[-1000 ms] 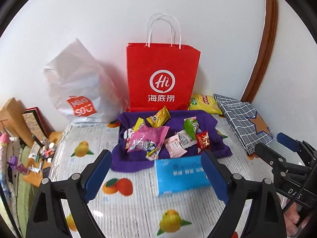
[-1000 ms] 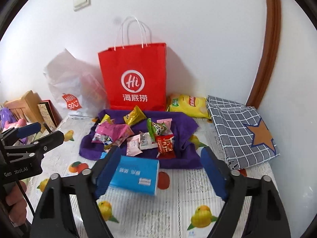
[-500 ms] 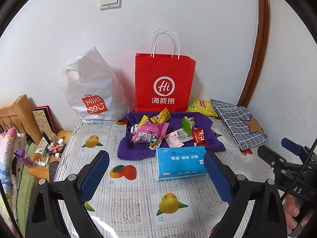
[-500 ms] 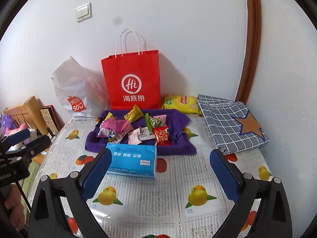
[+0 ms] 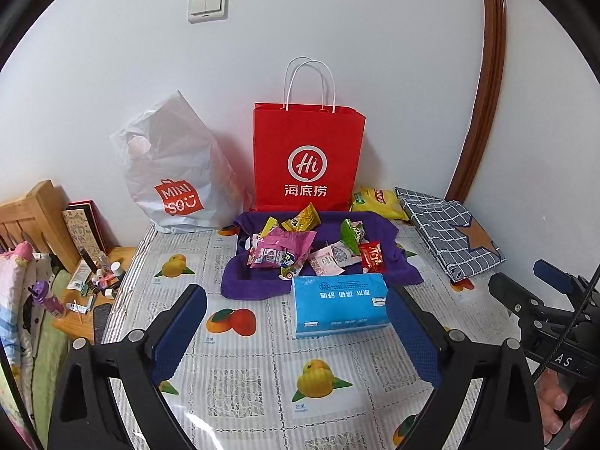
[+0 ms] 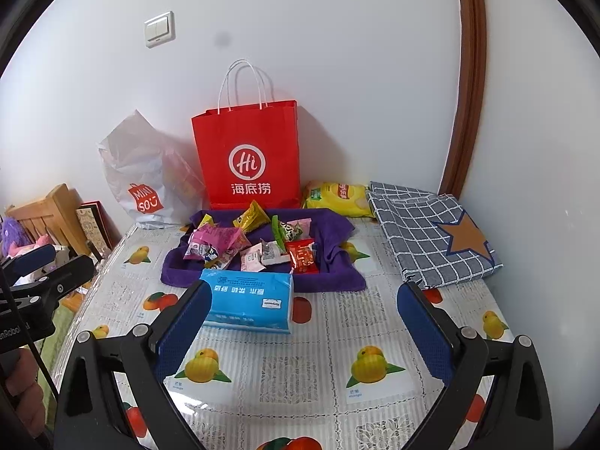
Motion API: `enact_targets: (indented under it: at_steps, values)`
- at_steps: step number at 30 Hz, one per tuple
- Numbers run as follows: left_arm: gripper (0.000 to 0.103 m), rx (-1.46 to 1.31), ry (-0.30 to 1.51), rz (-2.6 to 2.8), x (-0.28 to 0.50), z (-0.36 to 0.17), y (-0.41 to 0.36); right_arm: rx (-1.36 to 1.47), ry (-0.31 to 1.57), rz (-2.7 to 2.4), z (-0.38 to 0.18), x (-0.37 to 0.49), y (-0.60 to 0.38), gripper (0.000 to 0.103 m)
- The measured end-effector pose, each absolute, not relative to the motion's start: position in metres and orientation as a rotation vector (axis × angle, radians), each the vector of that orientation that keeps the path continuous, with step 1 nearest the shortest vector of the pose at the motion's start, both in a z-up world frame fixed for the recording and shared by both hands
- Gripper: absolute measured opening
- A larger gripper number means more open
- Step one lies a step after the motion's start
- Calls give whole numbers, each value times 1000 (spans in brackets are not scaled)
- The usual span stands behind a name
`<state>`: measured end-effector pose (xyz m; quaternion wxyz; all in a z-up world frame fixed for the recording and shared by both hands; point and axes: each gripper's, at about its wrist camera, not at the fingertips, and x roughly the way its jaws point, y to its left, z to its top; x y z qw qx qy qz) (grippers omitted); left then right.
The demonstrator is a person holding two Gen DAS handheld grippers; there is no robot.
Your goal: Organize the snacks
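Resting on glossy fruit-print tablecloth [image 5: 262, 382], rectangular blue tissue pack [image 5: 339, 305], crinkly snack packets [image 5: 300, 251]

A: Red bag [image 5: 307, 157] with a white logo, and a white bag [image 5: 176, 172] with an orange-red mark. The towel [image 5: 390, 232] under the snacks [image 5: 311, 247]?

B: Purple. The snacks are pink, yellow, green and red (all mixed). Blue tissue pack [image 5: 339, 303], grey checked cloth [image 5: 446, 232] with a brown star, fruit-print cover [image 5: 240, 375].
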<state>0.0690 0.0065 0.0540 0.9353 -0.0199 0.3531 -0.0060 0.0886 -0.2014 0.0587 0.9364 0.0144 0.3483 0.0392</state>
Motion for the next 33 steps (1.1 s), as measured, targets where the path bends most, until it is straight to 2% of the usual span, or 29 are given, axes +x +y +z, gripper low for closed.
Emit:
enact_targets:
  at_steps: [33]
  values:
    - [97,-39,731,-11,69,54,4,44,694,88,62,81,-203,99]
